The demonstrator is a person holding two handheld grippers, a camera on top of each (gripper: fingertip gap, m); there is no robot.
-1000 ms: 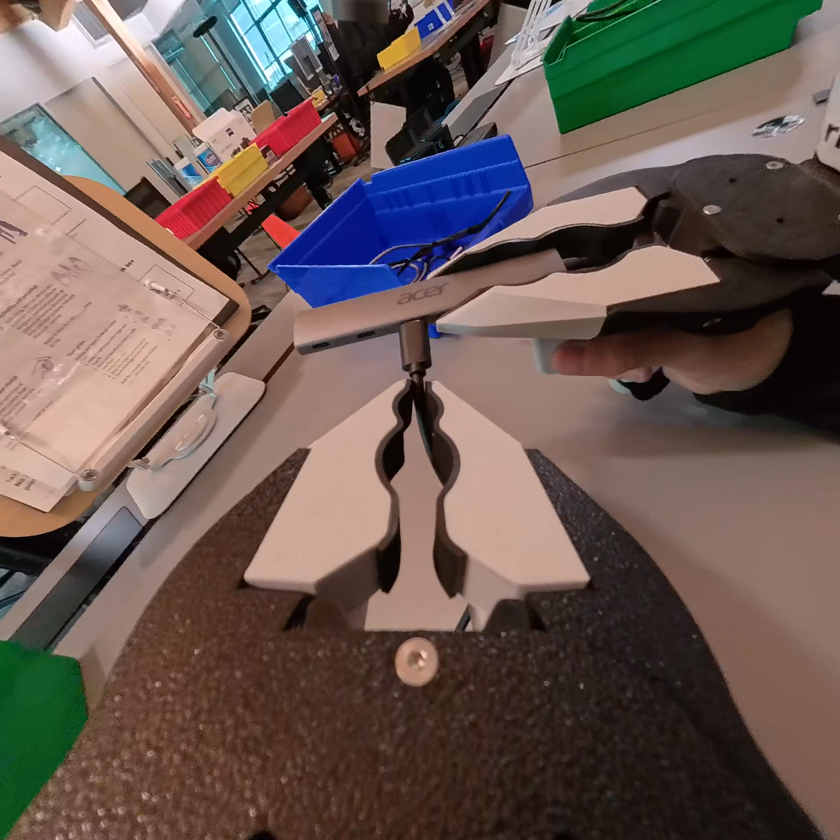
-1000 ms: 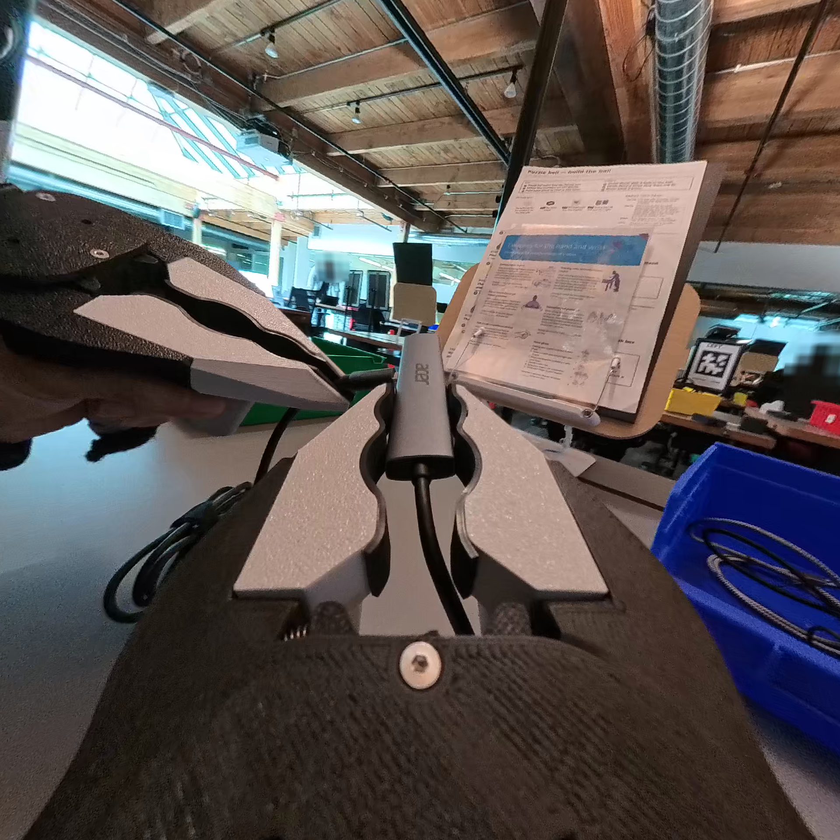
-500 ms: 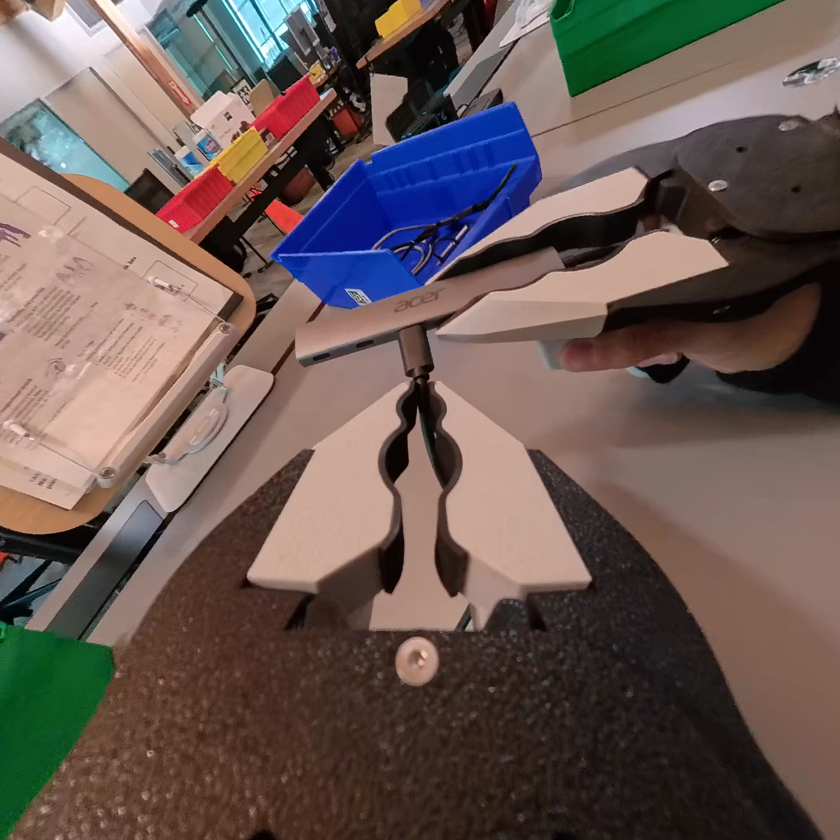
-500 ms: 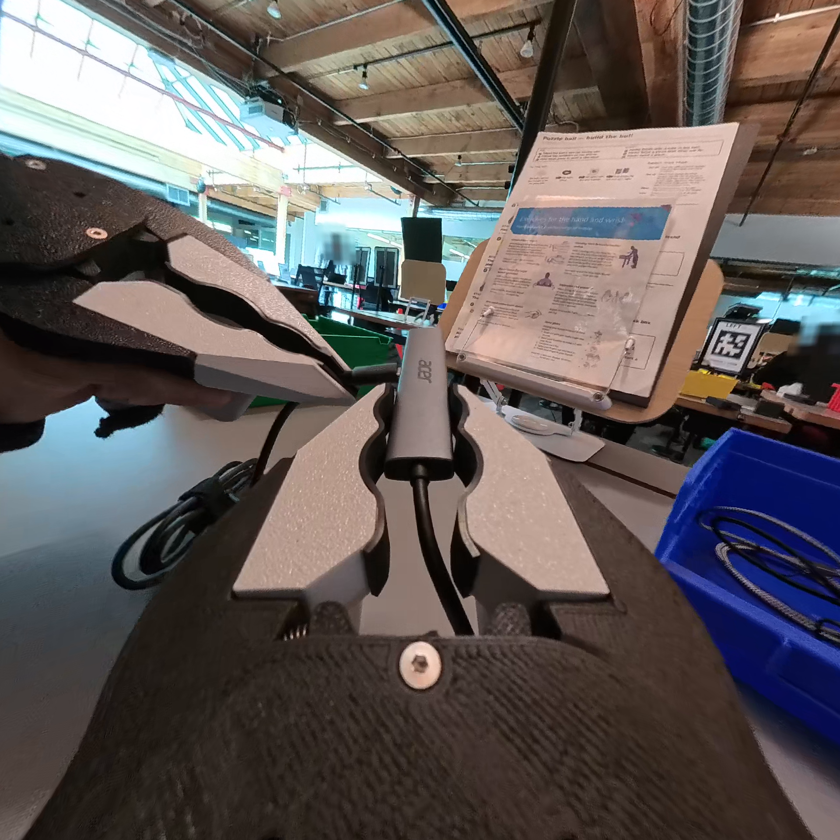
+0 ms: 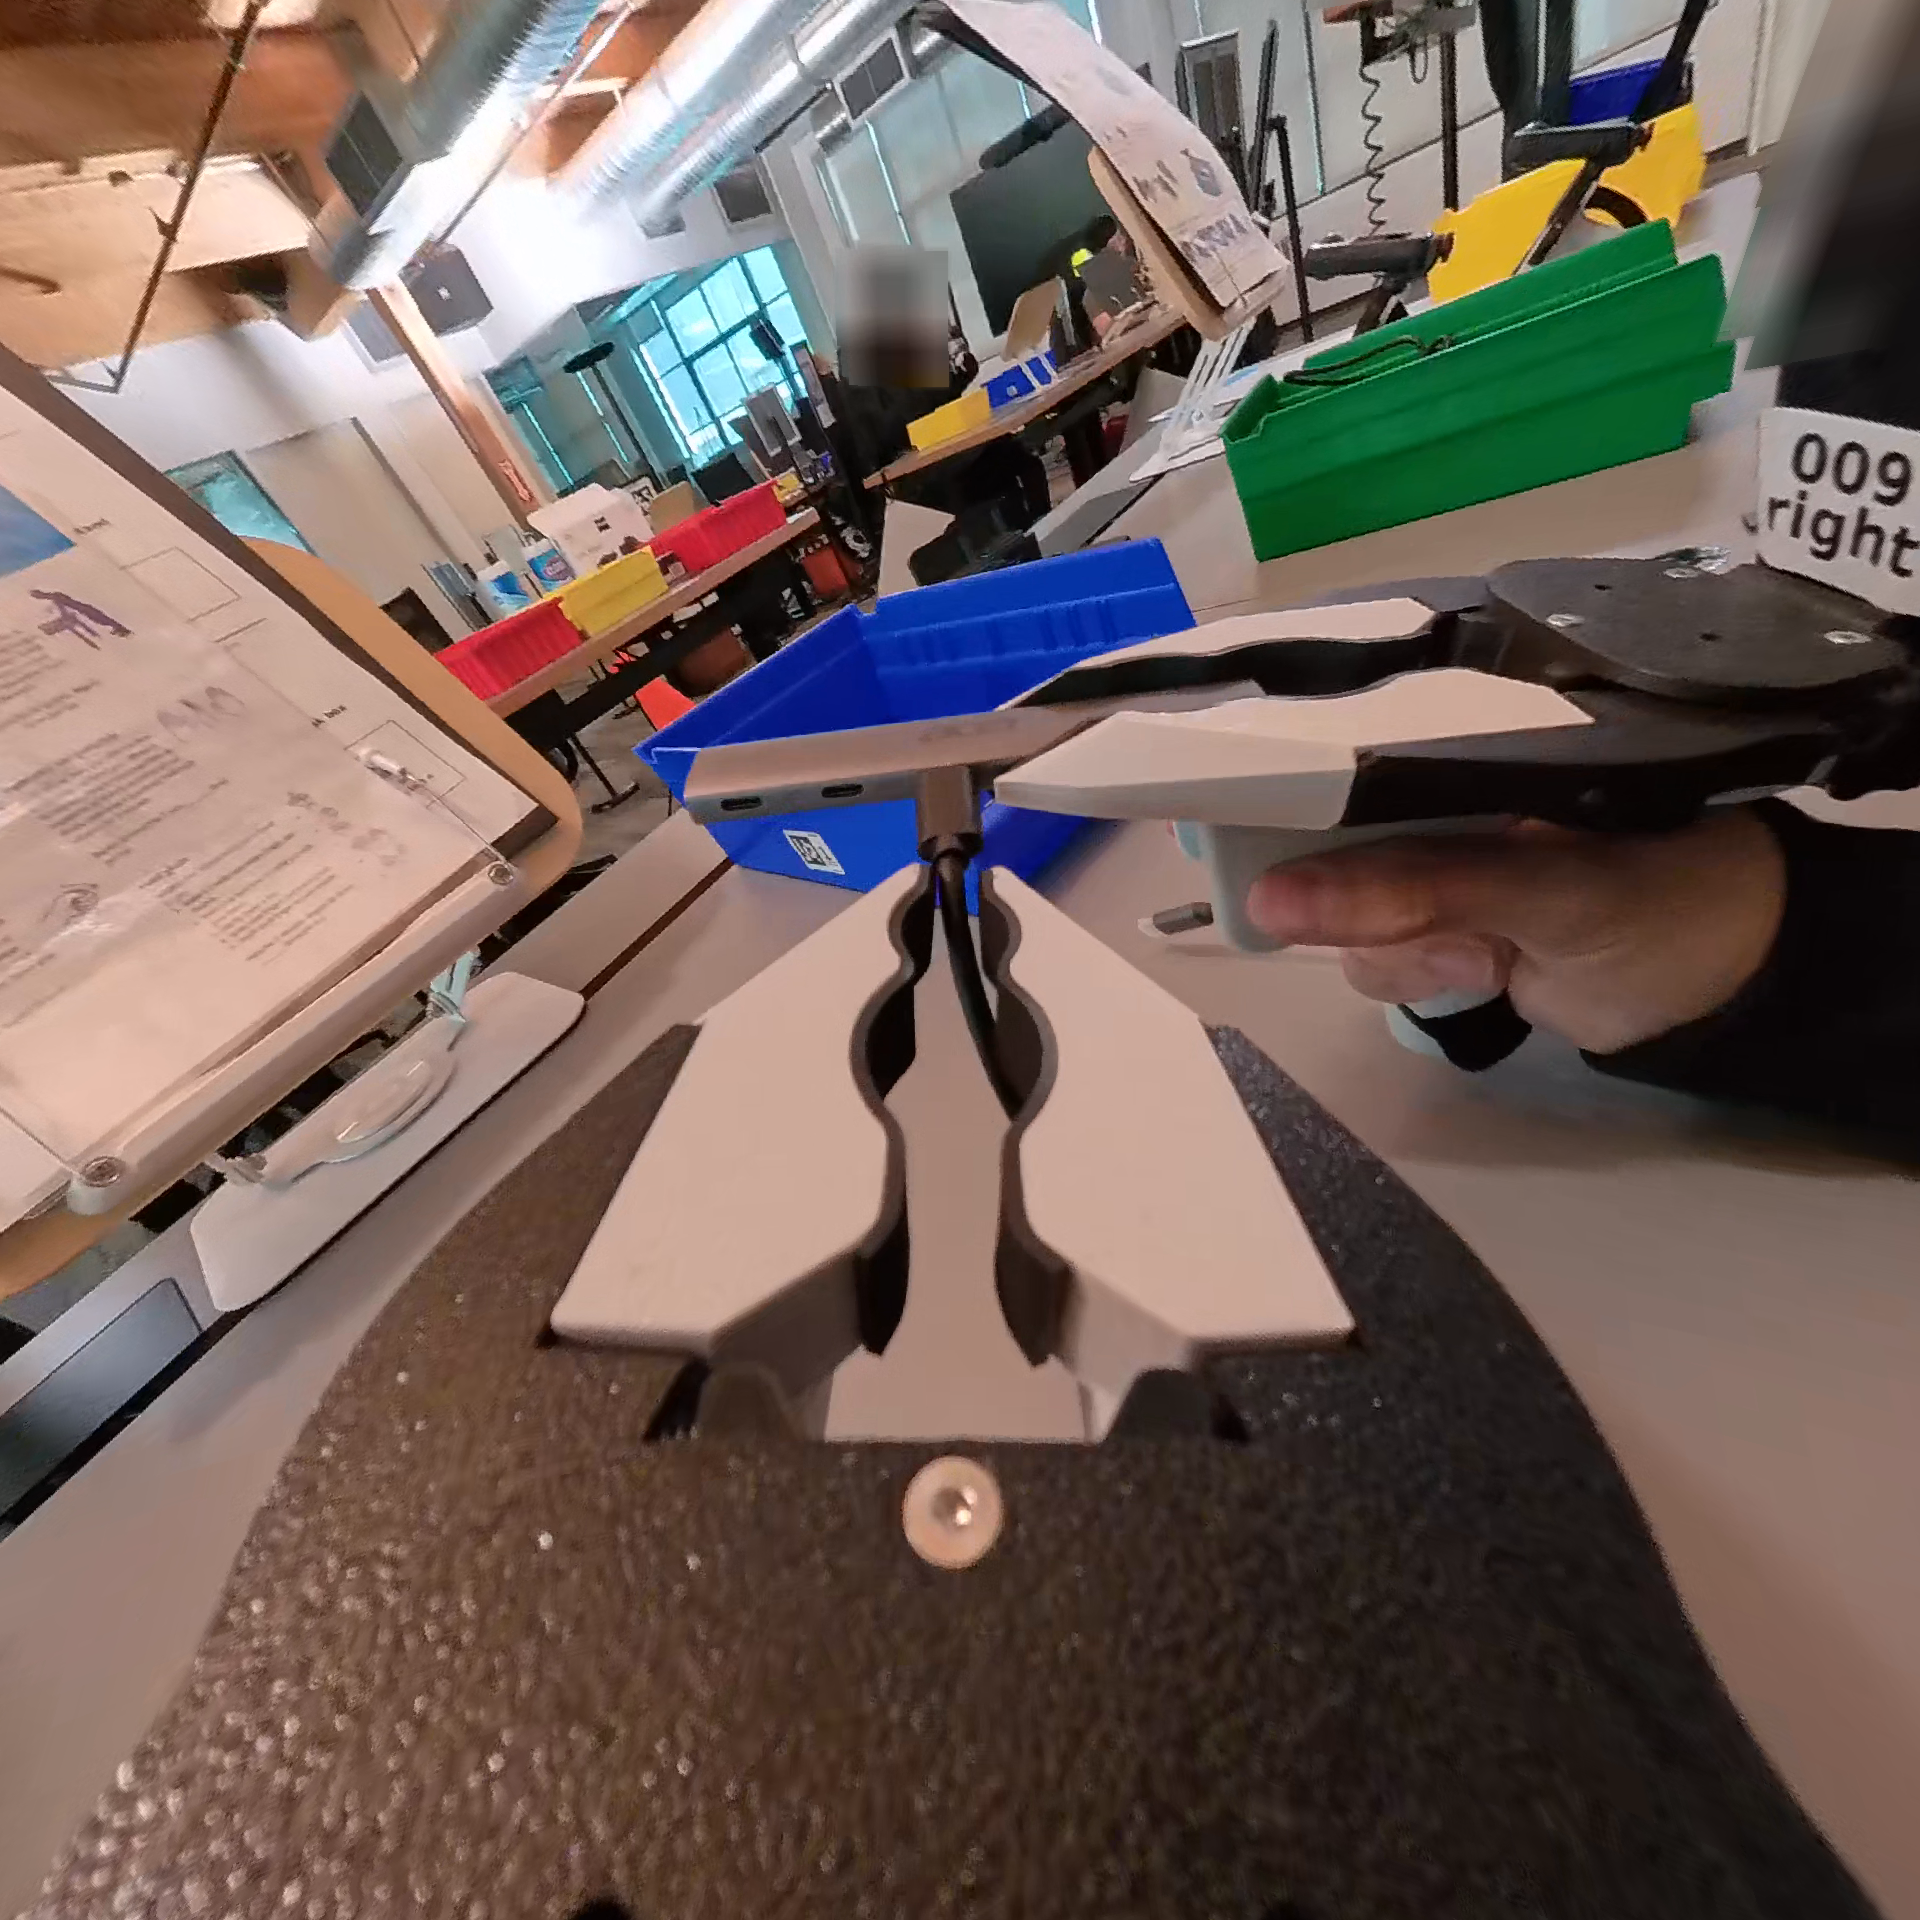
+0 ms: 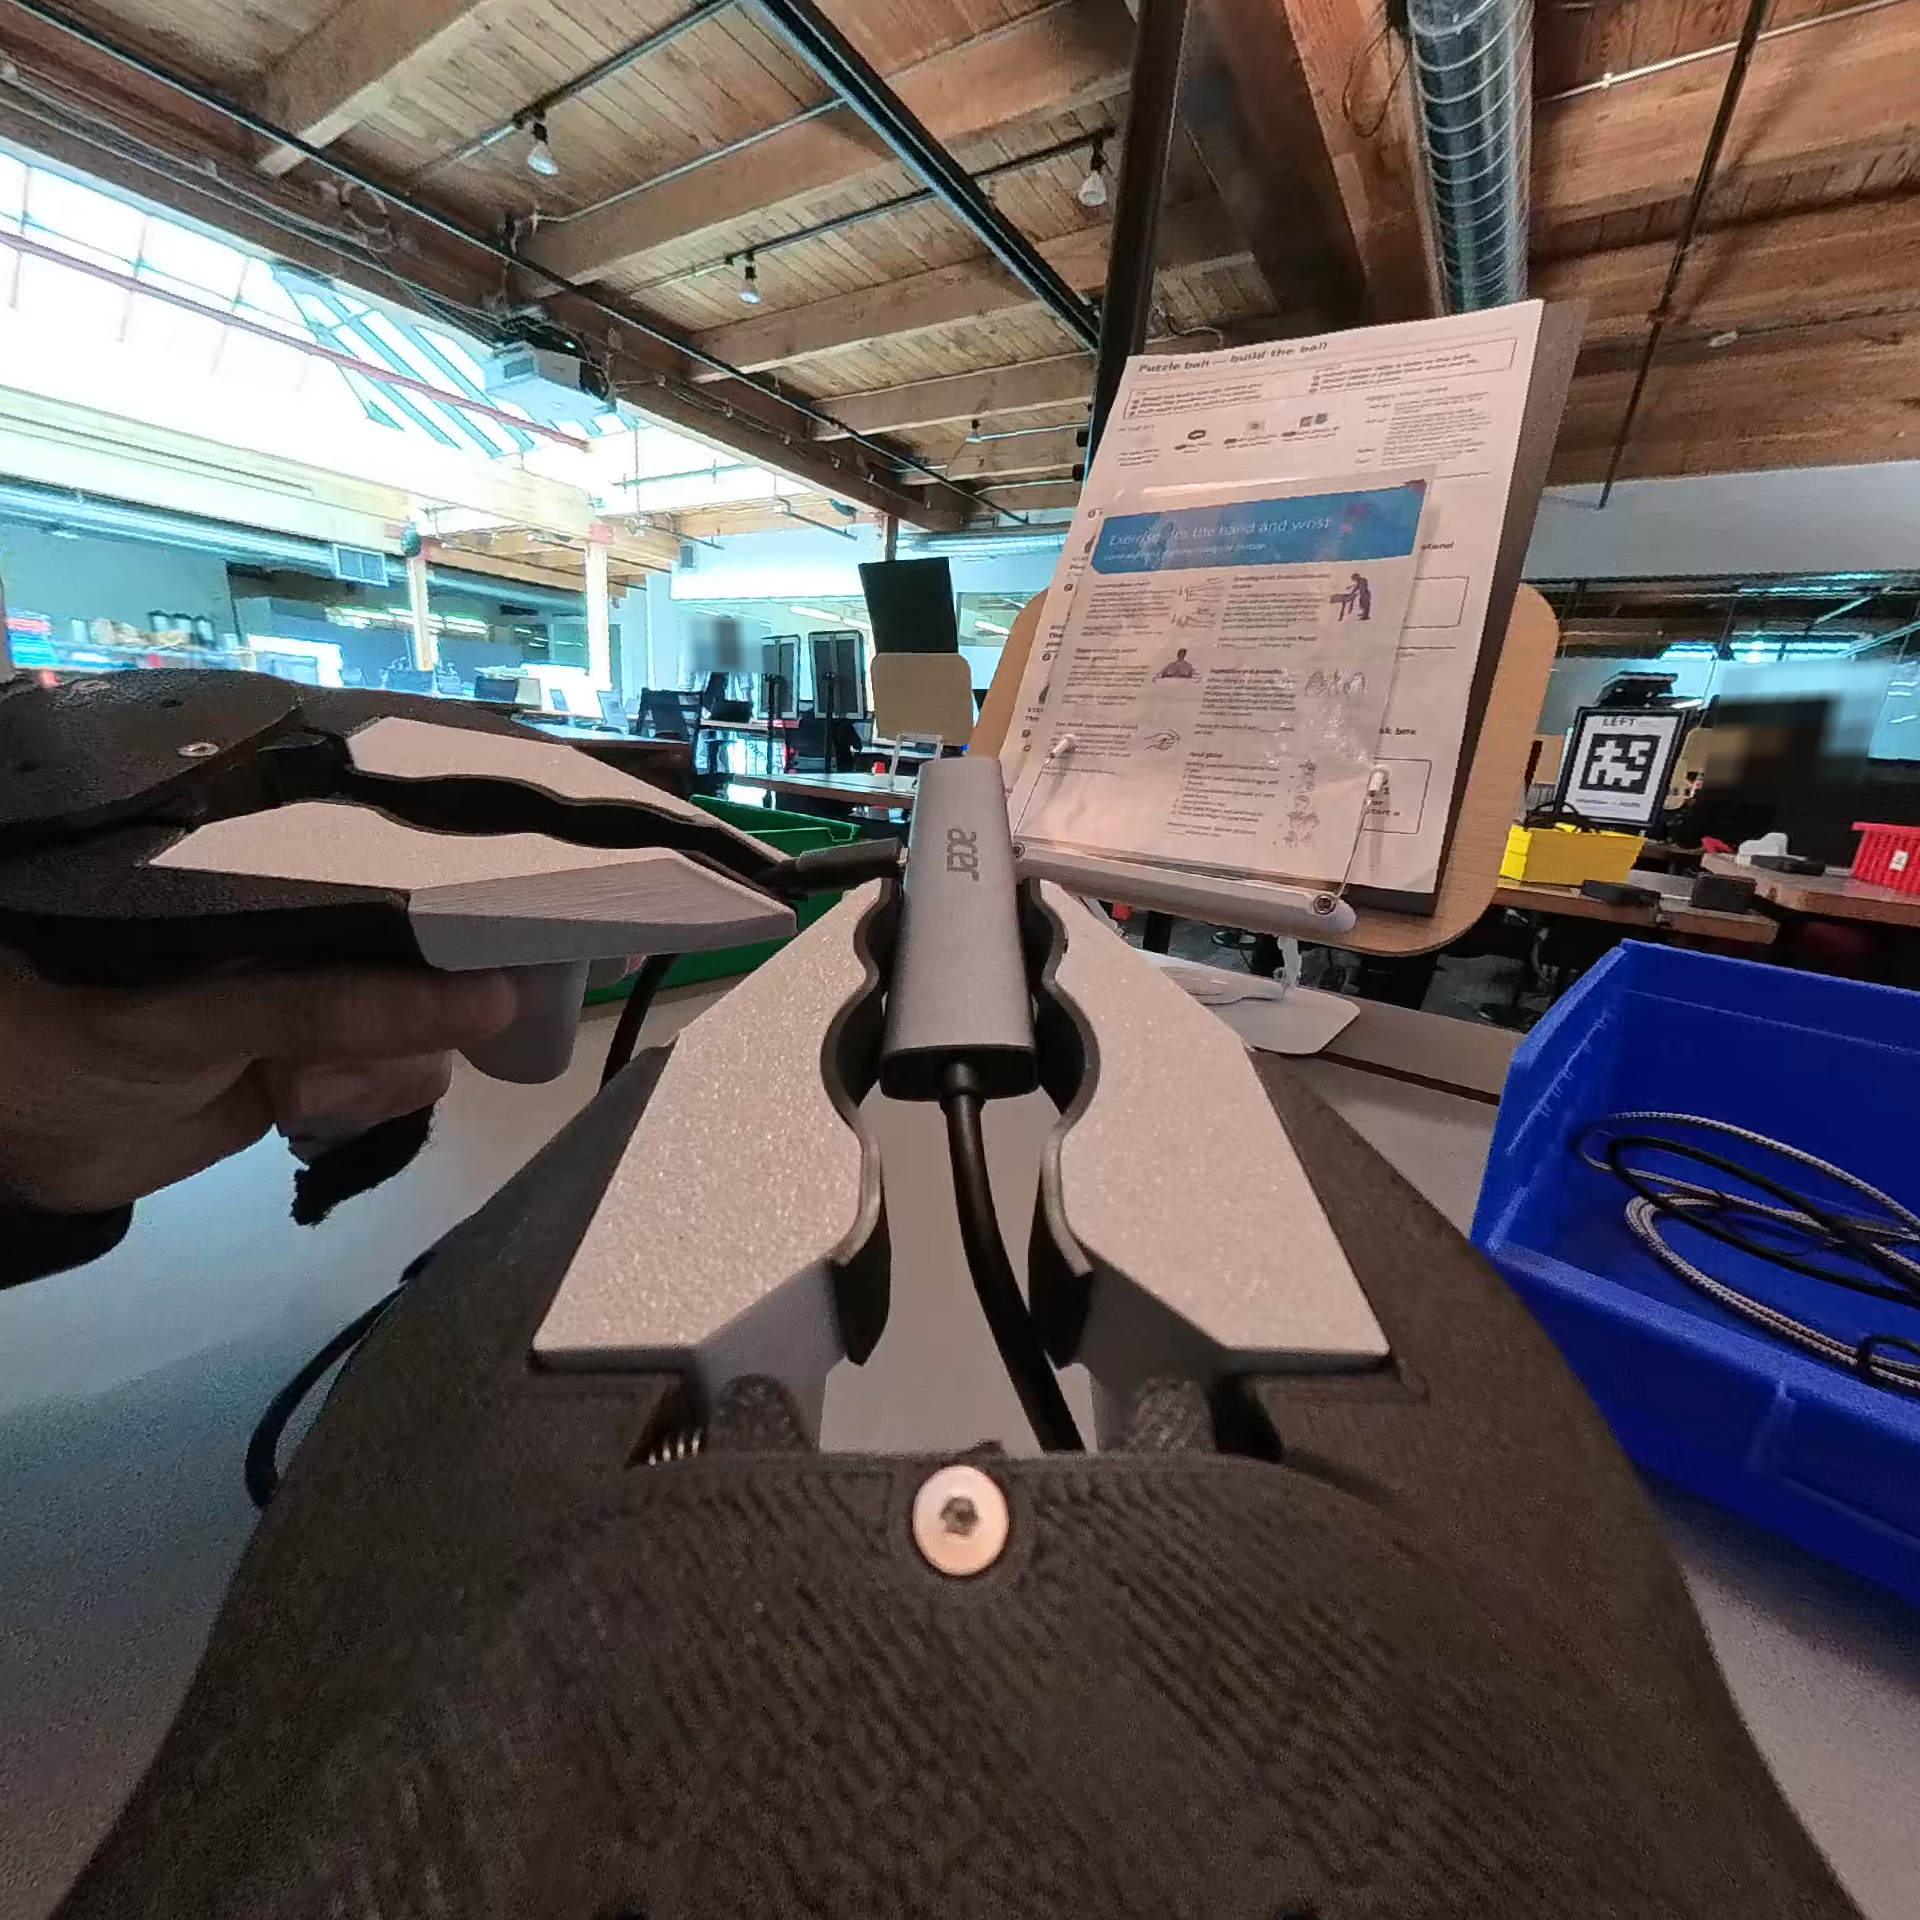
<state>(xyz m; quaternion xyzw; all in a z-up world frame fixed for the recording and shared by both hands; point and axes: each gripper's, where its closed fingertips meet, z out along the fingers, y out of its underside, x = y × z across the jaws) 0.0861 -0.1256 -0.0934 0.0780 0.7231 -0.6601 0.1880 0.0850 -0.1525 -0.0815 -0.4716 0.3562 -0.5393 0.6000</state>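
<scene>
Workshop benches and colored bins are filling the background beyond a grey bench (image 5: 1558, 1299). Right tool (image 6: 956, 904) is reaching level above it, clenched on a grey hub (image 6: 956, 914), which is being held in the air just in front of the blue bin (image 5: 935, 665). Left tool (image 5: 951, 883) is pointing at the hub's side, gripping a black cable (image 5: 961, 966) plugged into it. A hand (image 5: 1507, 935) is wrapping the right tool's handle, beside the hub. A document stand (image 5: 260, 831) is sitting left of the hub.
</scene>
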